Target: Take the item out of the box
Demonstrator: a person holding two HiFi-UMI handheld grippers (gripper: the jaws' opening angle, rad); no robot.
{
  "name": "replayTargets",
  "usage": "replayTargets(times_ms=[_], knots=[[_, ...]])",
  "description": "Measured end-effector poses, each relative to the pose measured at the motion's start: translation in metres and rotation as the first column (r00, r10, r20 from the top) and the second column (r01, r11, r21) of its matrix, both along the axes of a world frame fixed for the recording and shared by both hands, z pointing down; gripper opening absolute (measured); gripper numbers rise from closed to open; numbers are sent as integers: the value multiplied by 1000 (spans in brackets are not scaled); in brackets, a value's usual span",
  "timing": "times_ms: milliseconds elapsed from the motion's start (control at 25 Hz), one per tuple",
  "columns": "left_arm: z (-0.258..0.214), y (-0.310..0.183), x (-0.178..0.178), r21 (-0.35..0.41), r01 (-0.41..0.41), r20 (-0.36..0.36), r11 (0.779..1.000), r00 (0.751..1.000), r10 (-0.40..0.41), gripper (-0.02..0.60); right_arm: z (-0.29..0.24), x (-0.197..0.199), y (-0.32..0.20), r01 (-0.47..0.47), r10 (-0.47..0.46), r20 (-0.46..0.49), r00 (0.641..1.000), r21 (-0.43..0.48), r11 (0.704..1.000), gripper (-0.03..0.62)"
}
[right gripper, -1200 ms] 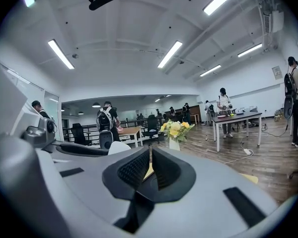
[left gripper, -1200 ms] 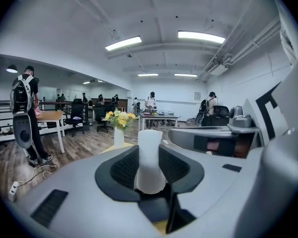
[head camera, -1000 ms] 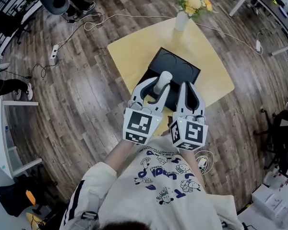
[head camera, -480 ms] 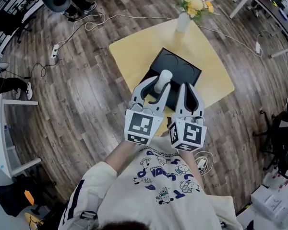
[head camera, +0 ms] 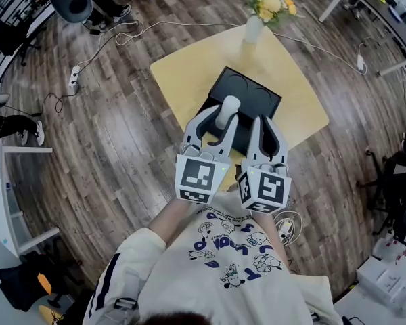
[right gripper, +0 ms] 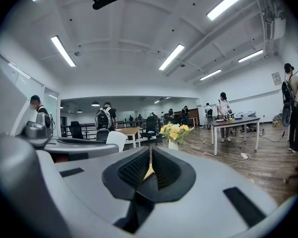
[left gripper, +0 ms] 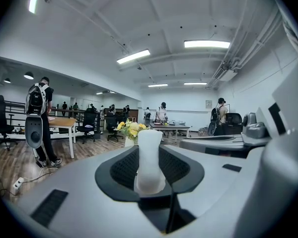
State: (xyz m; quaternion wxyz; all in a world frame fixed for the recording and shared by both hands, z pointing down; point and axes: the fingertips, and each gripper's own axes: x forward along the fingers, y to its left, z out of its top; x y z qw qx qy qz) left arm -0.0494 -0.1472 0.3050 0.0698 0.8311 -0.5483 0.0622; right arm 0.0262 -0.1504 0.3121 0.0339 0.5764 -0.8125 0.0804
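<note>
A white, rounded, cylinder-like item [head camera: 226, 112] is gripped between the jaws of my left gripper [head camera: 218, 122], held upright above the near edge of the black box [head camera: 252, 97]. In the left gripper view the item [left gripper: 149, 158] stands between the dark pads, and that gripper [left gripper: 150, 180] is shut on it. The box lies open on a yellow table [head camera: 183, 73] and shows two round recesses. My right gripper [head camera: 264, 123] hovers just right of the left one, over the box's near right corner. Its jaws [right gripper: 149, 171] are shut, with only a thin slit between them.
A white vase of yellow flowers [head camera: 255, 24] stands at the table's far corner, also visible as flowers [right gripper: 174, 132] in the right gripper view. Cables and a power strip [head camera: 76, 77] lie on the wooden floor. Several people and desks stand far off in the room.
</note>
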Motion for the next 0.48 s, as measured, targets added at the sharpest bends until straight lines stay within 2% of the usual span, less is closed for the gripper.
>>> replayTargets(times_ms=[480], knots=[[1,0,3,11,6,5,1000,1000,-6,130,2,5,1,-8,7,3,1000,1,1000,35]])
